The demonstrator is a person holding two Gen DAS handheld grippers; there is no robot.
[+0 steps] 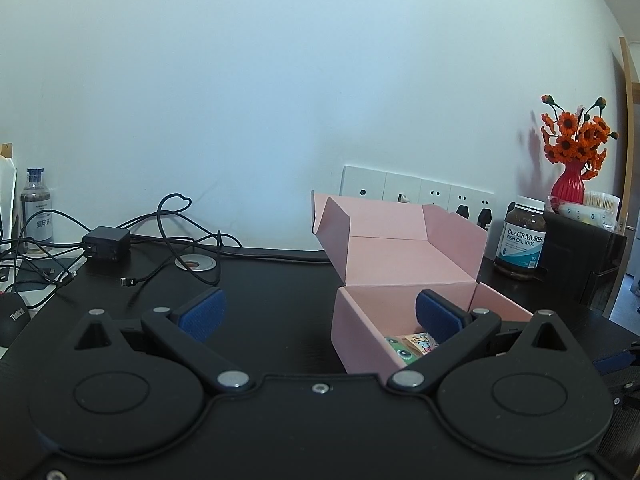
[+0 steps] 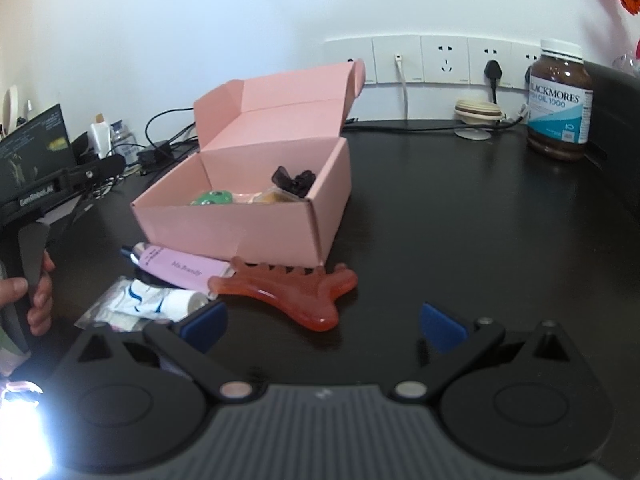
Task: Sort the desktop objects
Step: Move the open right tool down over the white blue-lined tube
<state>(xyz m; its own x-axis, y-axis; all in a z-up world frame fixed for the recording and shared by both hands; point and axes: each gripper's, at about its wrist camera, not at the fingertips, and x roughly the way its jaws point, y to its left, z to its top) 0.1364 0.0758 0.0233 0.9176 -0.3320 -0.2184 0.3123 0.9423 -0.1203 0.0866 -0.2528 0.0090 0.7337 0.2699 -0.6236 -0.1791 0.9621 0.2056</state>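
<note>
Pink box [image 2: 240, 232] holds green toy [image 2: 211, 197], dark clip [image 2: 293, 181]; both tools spread wide.

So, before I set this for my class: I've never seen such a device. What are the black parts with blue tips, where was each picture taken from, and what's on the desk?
They are hand-held grippers, one per hand, each with a camera looking along its two fingers. The left gripper and right gripper both stand open and hold nothing. In the right view, a hand grips the other tool's handle. On the black desk stands an open pink box with small items inside. In front of it lie a pink tube, a white packet and an orange comb. A brown bottle stands near the wall.
</note>
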